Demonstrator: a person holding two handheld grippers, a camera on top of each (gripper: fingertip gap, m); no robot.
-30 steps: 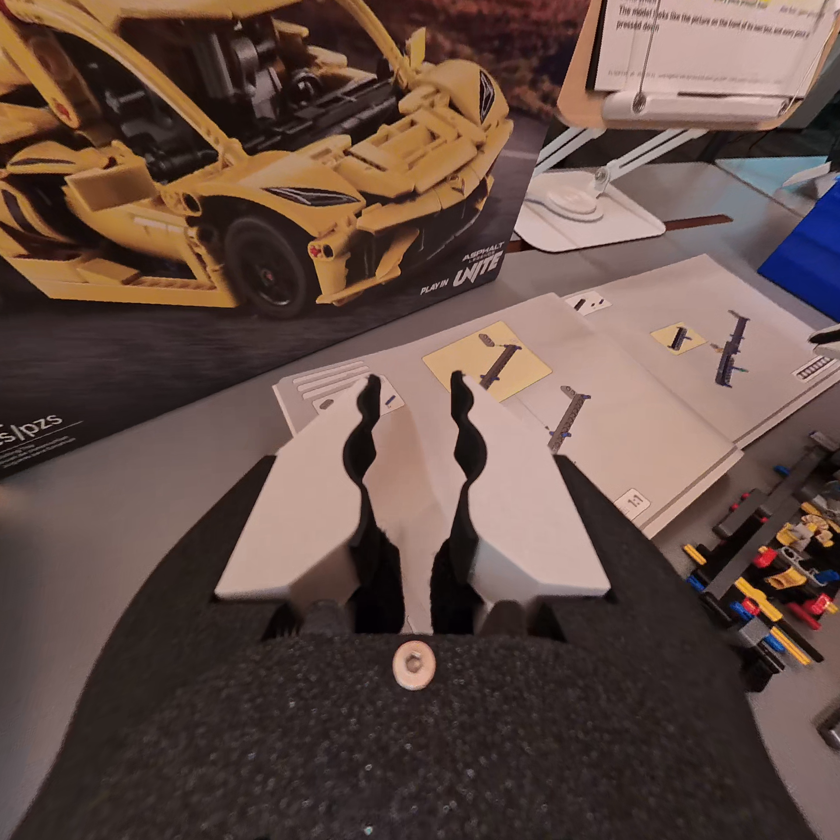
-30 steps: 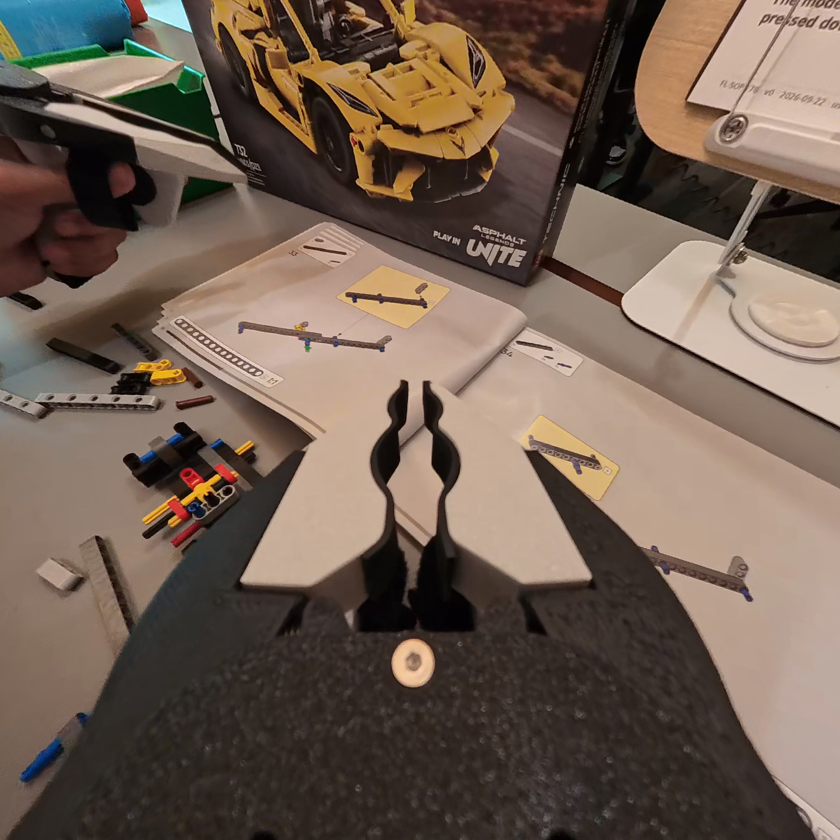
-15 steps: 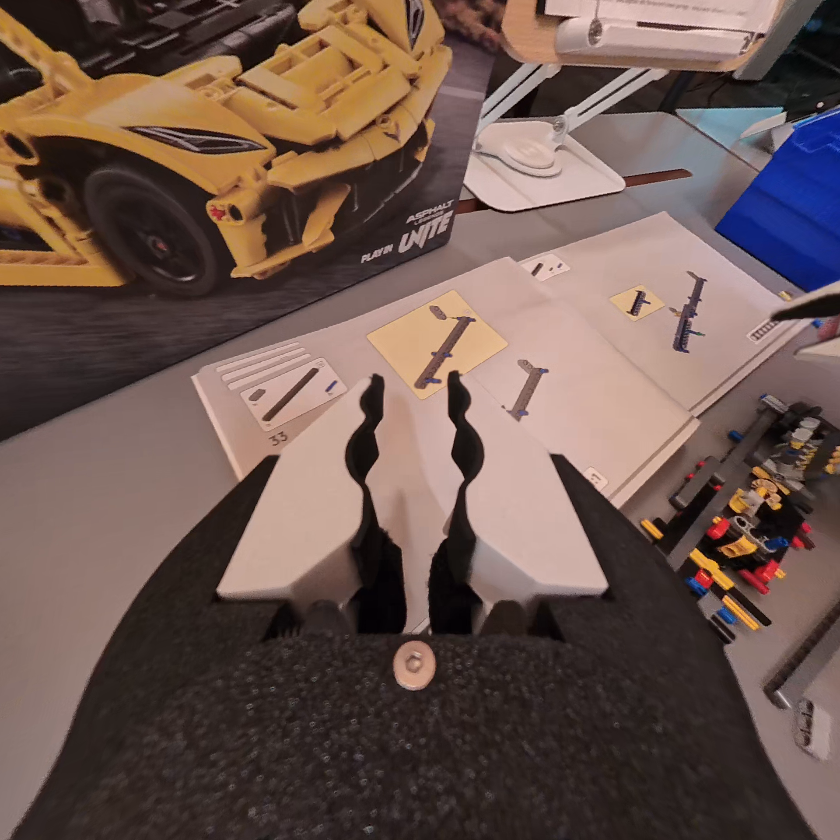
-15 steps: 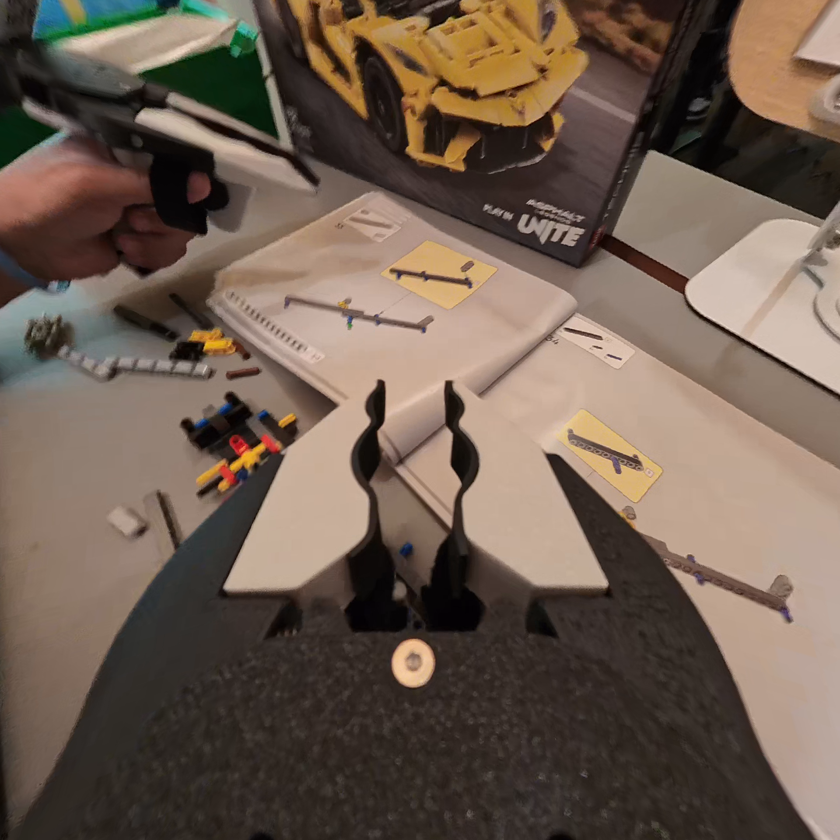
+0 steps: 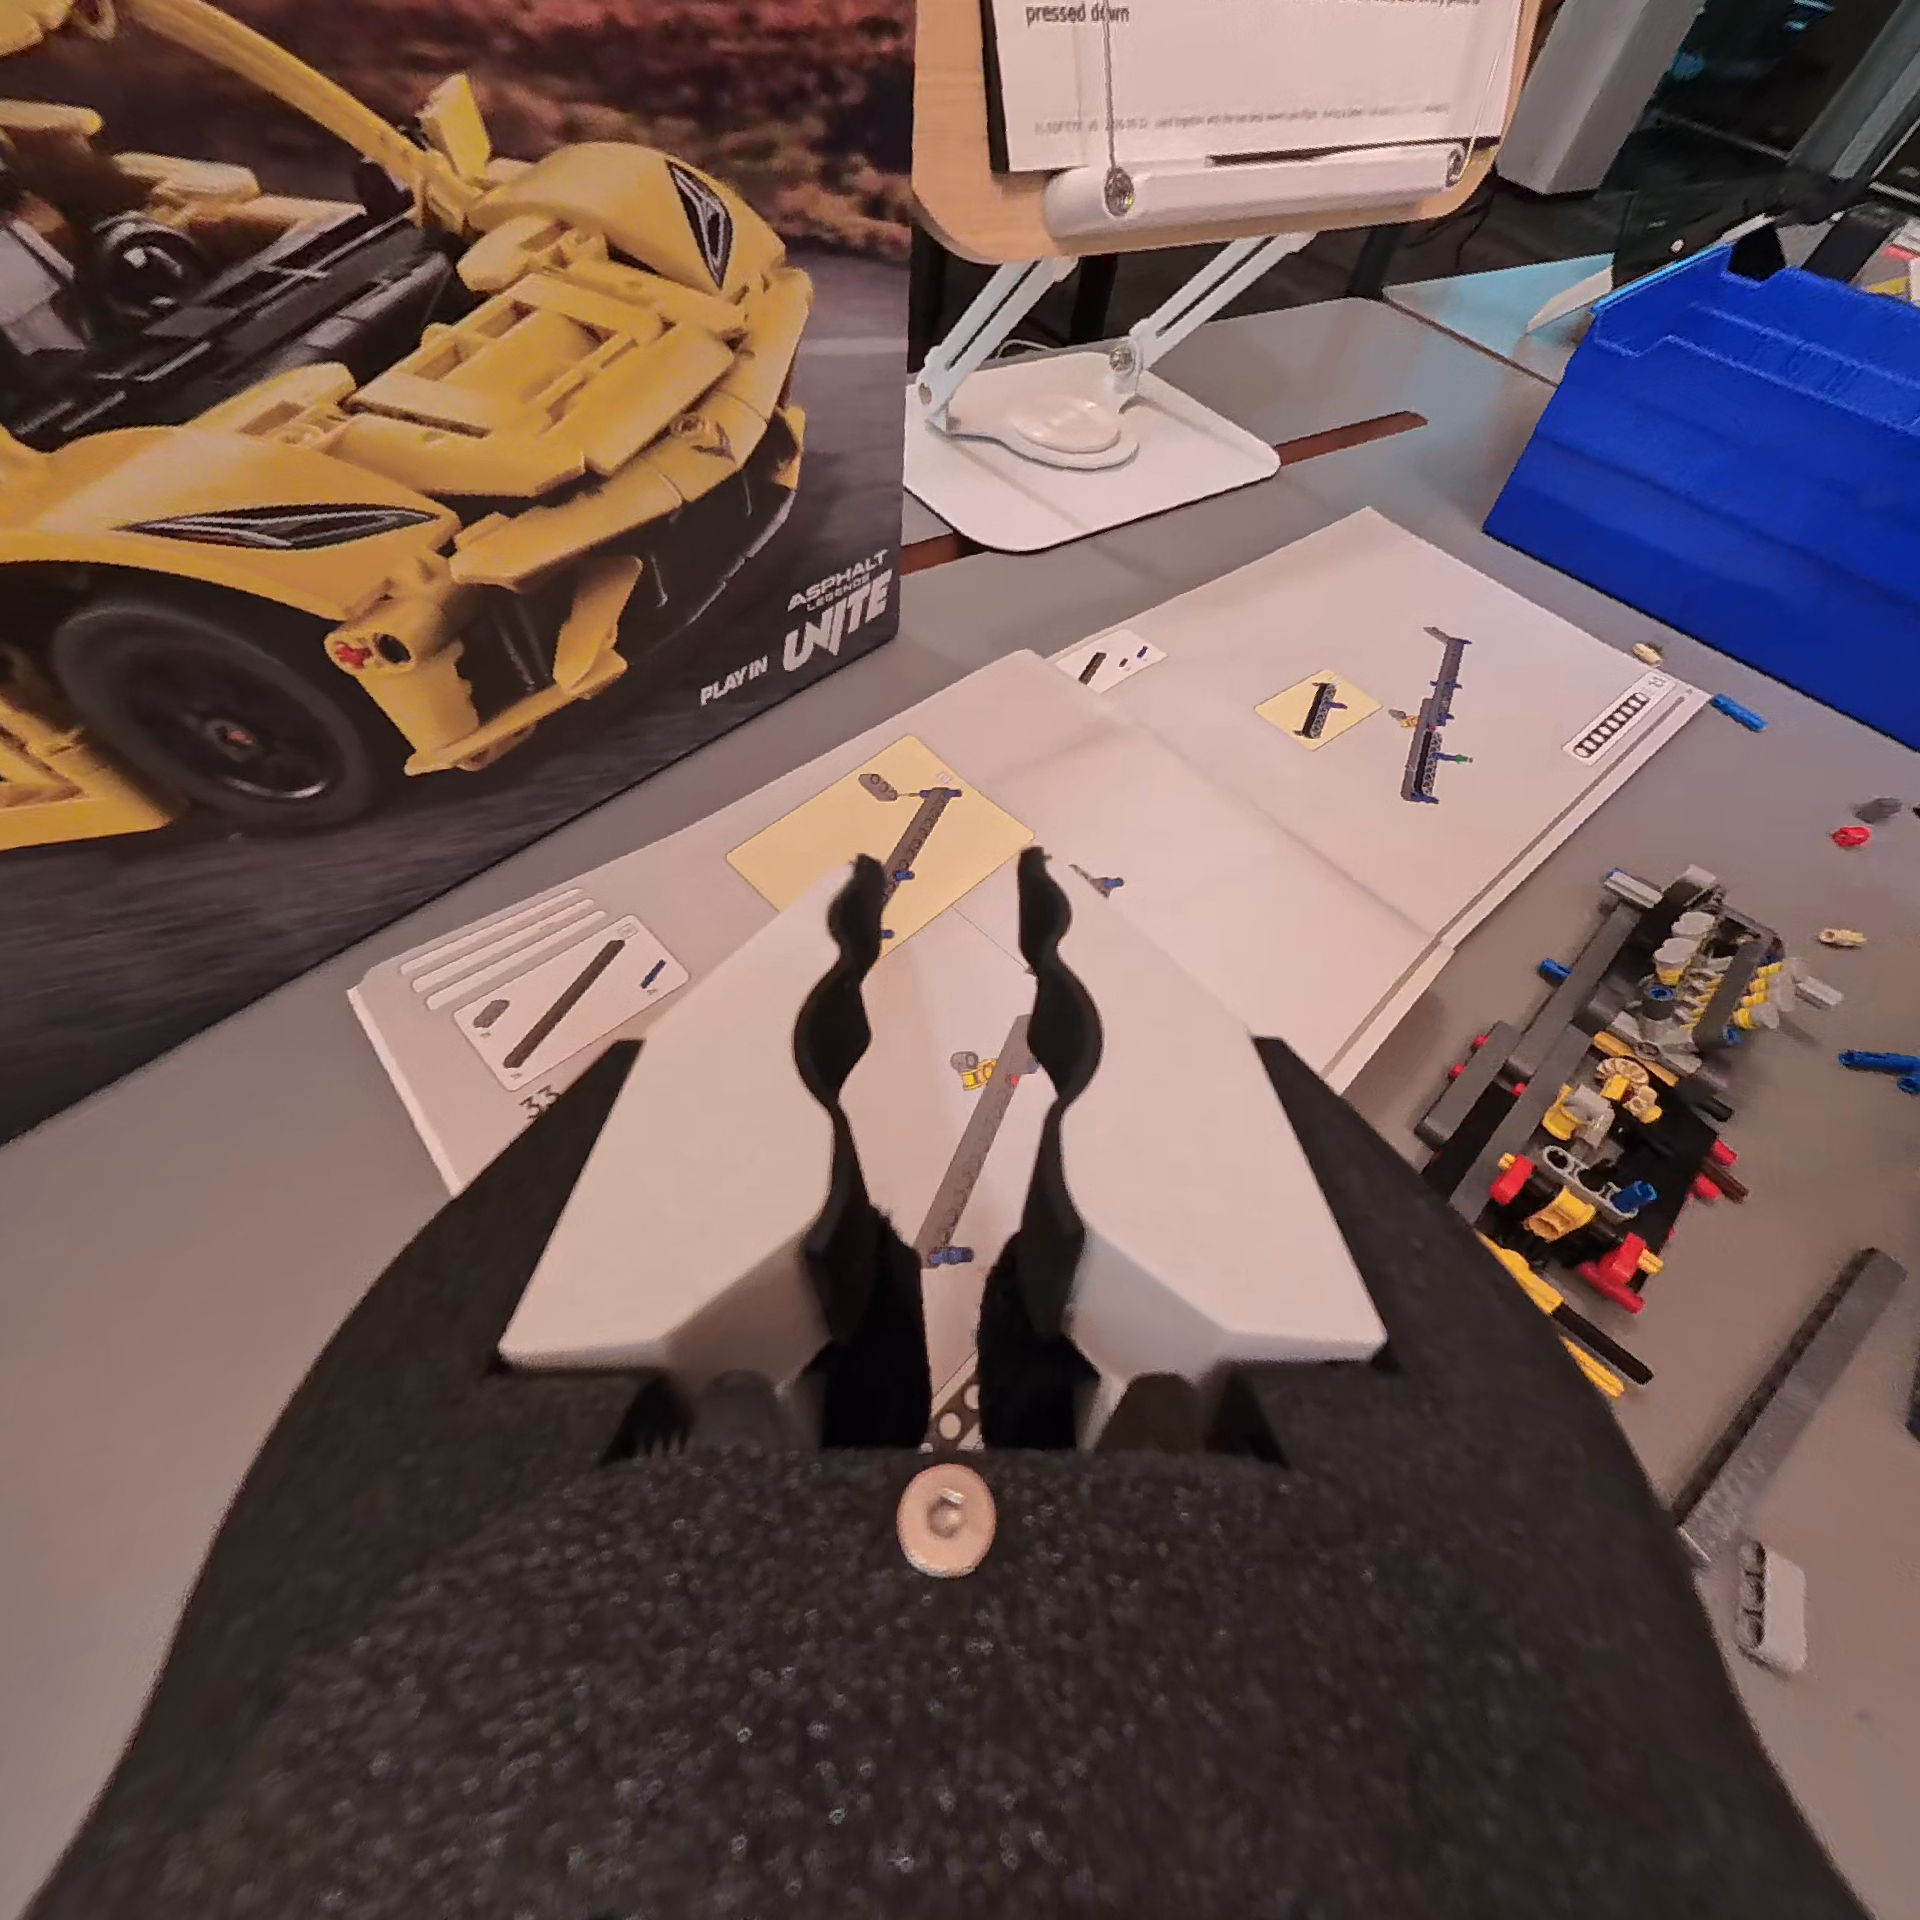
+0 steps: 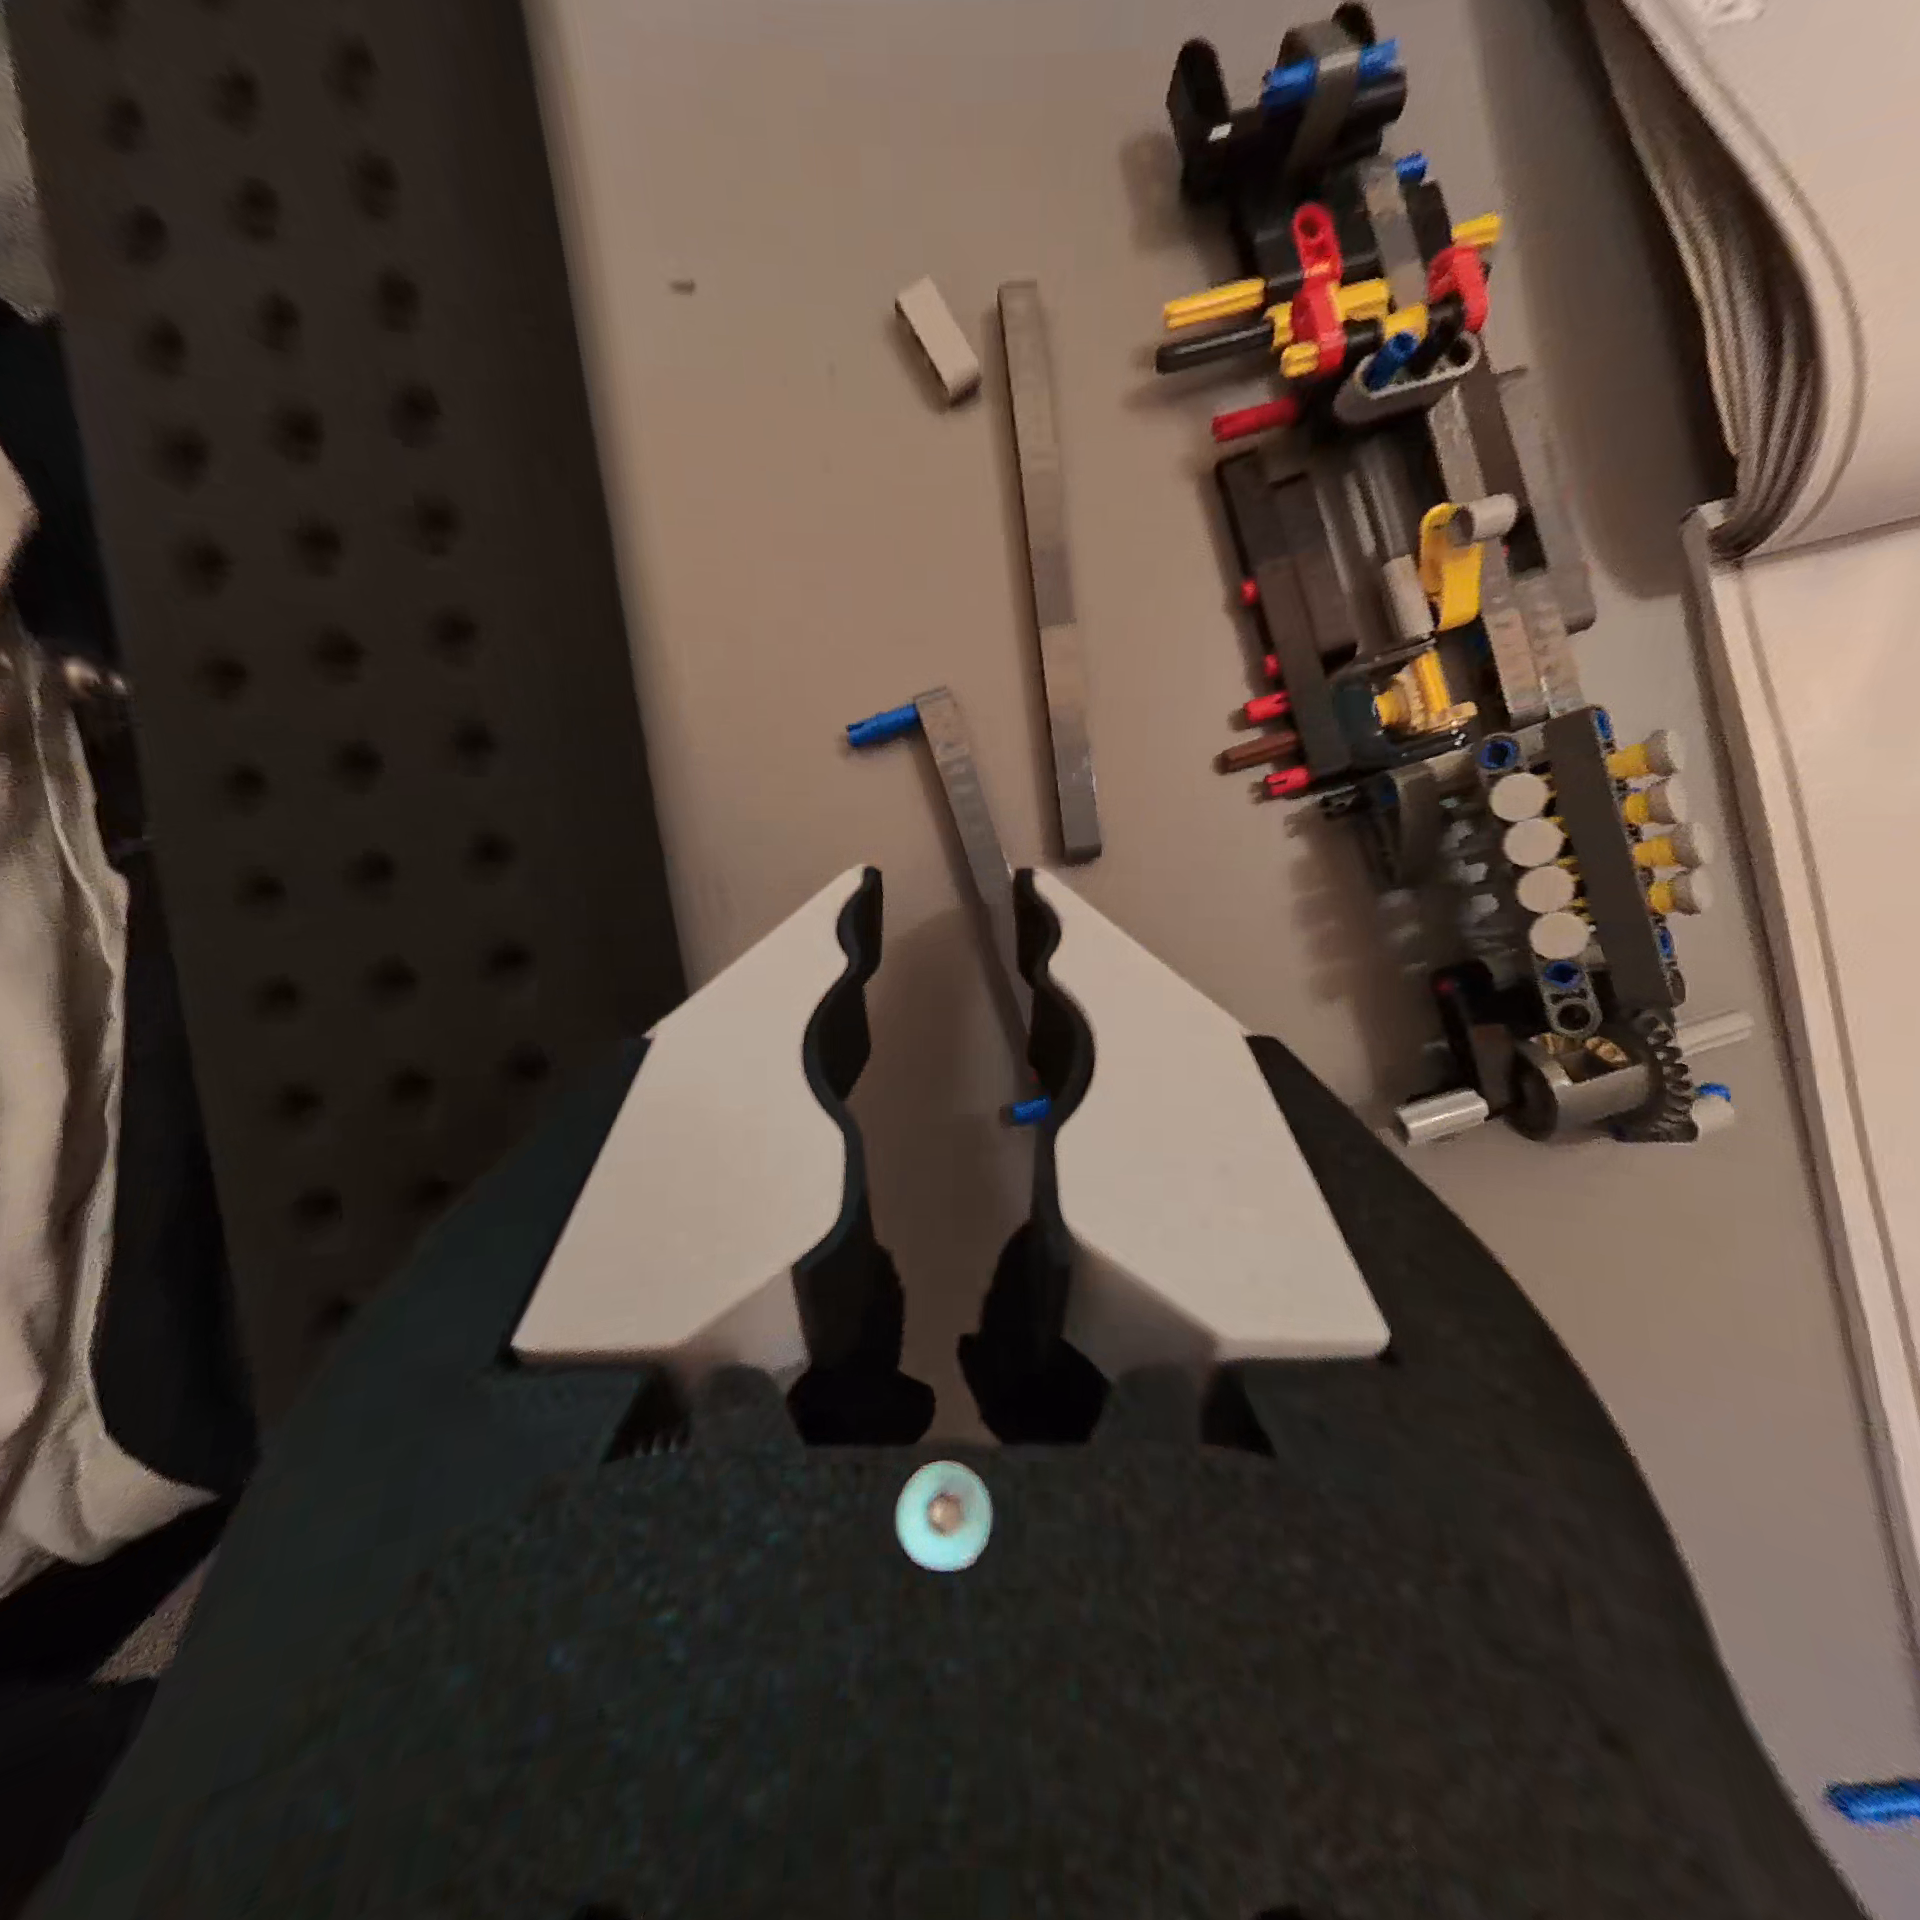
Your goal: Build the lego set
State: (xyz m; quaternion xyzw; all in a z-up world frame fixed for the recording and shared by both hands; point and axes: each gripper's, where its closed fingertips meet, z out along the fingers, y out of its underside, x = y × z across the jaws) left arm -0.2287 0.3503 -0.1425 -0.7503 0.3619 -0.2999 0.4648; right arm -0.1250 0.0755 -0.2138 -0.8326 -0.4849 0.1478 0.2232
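Both tools are standing open and gripping nothing. We are viewing the left tool hovering over the open instruction booklet, which is lying flat on the grey desk; a printed beam diagram is showing through the gap between its jaws. Behind the booklet, the set's box with the yellow car picture is standing upright, and beside it a white document stand is carrying a sheet of paper. A blue bin is sitting at the far right.

We are viewing the right tool pointing down at the desk, with a thin grey beam carrying blue pins lying partly between its jaws; whether the beam is touching the right finger we cannot tell, as the frame is blurred. Just beyond it a longer grey beam and a short grey piece are lying loose. To their right, the partly built lego assembly, dark grey with red, yellow and blue parts, is resting just beside the booklet's edge. A dark perforated panel is running along the left.
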